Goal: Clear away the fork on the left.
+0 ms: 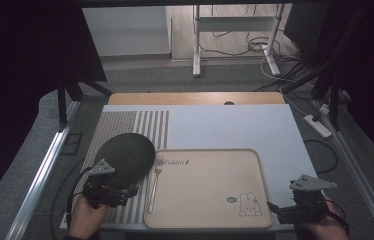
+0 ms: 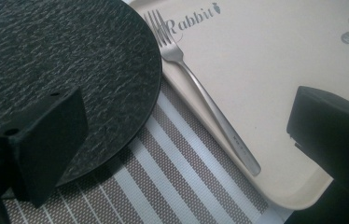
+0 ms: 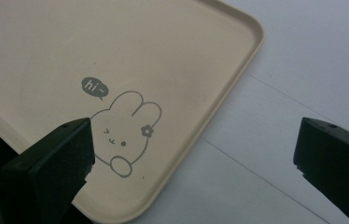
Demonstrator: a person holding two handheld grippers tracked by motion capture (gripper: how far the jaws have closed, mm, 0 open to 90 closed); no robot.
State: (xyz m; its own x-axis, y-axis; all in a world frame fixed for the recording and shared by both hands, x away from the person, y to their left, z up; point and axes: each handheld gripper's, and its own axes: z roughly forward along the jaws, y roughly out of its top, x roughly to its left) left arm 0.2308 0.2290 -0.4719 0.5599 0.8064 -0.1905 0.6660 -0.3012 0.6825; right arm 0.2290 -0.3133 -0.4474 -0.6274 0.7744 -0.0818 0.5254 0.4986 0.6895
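A beige tray (image 1: pixel 210 200) with a rabbit drawing (image 3: pixel 126 135) lies on the table's near middle. A silver fork (image 1: pixel 153 184) lies inside the tray along its left edge, tines pointing away. A black round plate (image 1: pixel 126 154) rests on a striped placemat (image 1: pixel 125 125), its rim meeting the tray's far left corner. My left gripper (image 1: pixel 110 192) hovers over the plate's near edge, open and holding nothing; between its jaws lie the plate (image 2: pixel 70 60), the fork (image 2: pixel 205 100) and the tray (image 2: pixel 275 60). My right gripper (image 1: pixel 287 212) is open over the tray's (image 3: pixel 130 42) near right corner.
A white mat (image 1: pixel 225 127) covers the table beyond and to the right of the tray. A wooden table edge (image 1: pixel 195 98) runs along the back. On the floor behind are a metal stand (image 1: pixel 235 30), cables and a power strip (image 1: pixel 318 125).
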